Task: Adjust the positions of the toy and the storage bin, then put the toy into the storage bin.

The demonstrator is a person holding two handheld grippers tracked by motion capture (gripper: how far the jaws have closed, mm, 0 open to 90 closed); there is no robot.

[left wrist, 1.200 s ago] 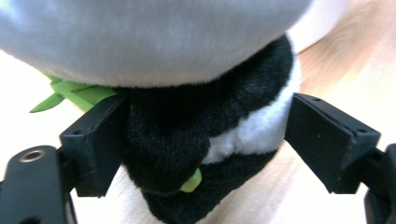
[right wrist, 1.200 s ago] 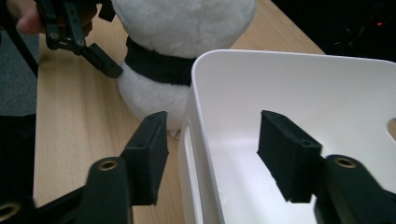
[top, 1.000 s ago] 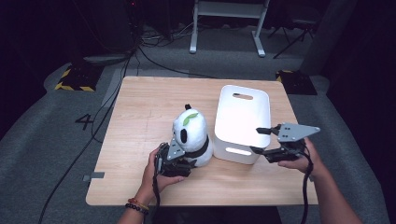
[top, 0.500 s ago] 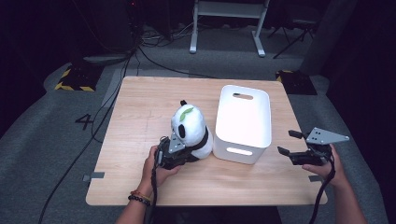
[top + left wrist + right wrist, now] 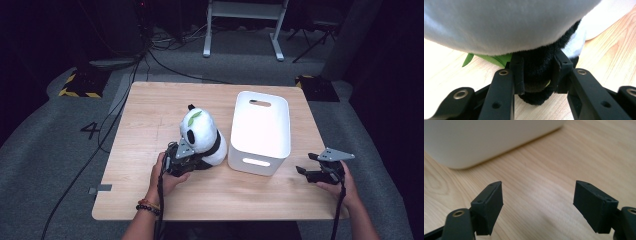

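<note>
Grasp phase of a pick, judged from the pose of the tools. Plush panda (image 5: 202, 137) seated upright near the middle of the desk (image 5: 150, 115), a little toward the near edge, a green leaf sewn to its head, just beside the left wall of the white plastic bin (image 5: 261, 131); whether toy and bin touch cannot be told. Bin standing at the right half of the desk, open upward, handle slots at its near and far walls.

Left hand-held gripper (image 5: 182, 159) at the near side of the panda's base, jaws just drawn together and now clamped on a black limb of the toy; in the left gripper view, black plush (image 5: 537, 72) squeezed between the two pads (image 5: 517, 71), green leaf fabric (image 5: 491, 58) showing behind on the left, white fur overhead.

Right hand-held gripper (image 5: 320, 170) low over the desk near its right edge, to the right of the bin's near corner, jaws apart and empty; in the right gripper view, bare wood (image 5: 541, 190) between the pads and the bin's rounded lower corner (image 5: 481, 142) ahead.

Next move, as a judgement: lift straight up on the clamped limb, high enough for the hanging body to clear the bin's rim, then across and over the opening. Soft toy on one limb likely to swing and sag; slow carriage advised, with the free right tool available to steady bin or body.
</note>
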